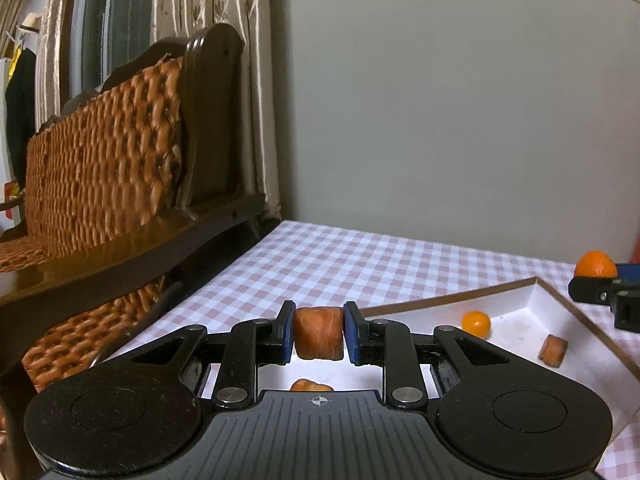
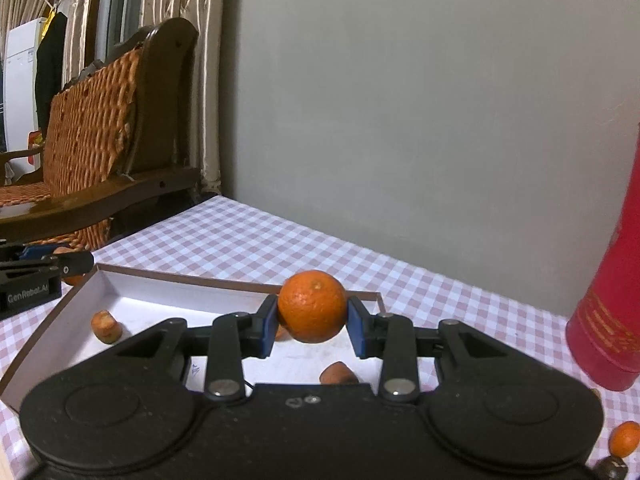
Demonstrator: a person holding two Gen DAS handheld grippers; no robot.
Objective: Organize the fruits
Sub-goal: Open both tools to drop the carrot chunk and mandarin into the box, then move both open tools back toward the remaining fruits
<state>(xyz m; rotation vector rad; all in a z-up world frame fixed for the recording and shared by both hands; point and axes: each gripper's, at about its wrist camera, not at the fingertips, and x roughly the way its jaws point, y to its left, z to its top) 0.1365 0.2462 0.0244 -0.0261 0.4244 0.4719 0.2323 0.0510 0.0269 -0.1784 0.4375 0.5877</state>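
The shallow white tray with a brown rim [image 2: 224, 280] lies on the pink-and-white checked tablecloth [image 1: 320, 256], and everything else is placed from it. The left gripper [image 1: 319, 334] hangs over the tray's near left part, its blue pads [image 1: 286, 336] pinching a stubby brownish-orange fruit piece [image 1: 319, 333] upright between them, clear of the tray floor. Directly under that gripper another brown piece [image 1: 311, 385] lies on the tray floor, mostly hidden by the gripper body. Further in, a small round orange fruit [image 1: 475, 324] rests near the tray's far corner, with a second brown chunk [image 1: 553, 350] just beside it toward the right wall. The right gripper [image 2: 312, 330] is over the tray's right half, clamped on a round tangerine [image 2: 312, 306] held above the floor; below it a brown piece [image 2: 338, 374] lies on the white floor, and another stub [image 2: 106, 326] stands near the tray's left wall. Outside the tray, to its right, a tall red cylinder [image 2: 608, 320] stands on the cloth, and a small orange fruit [image 2: 624, 438] lies on the cloth in front of it. Beyond the tray's left side a dark wooden bench with a woven cushion [image 1: 104, 160] stands against the curtains [image 1: 208, 8].
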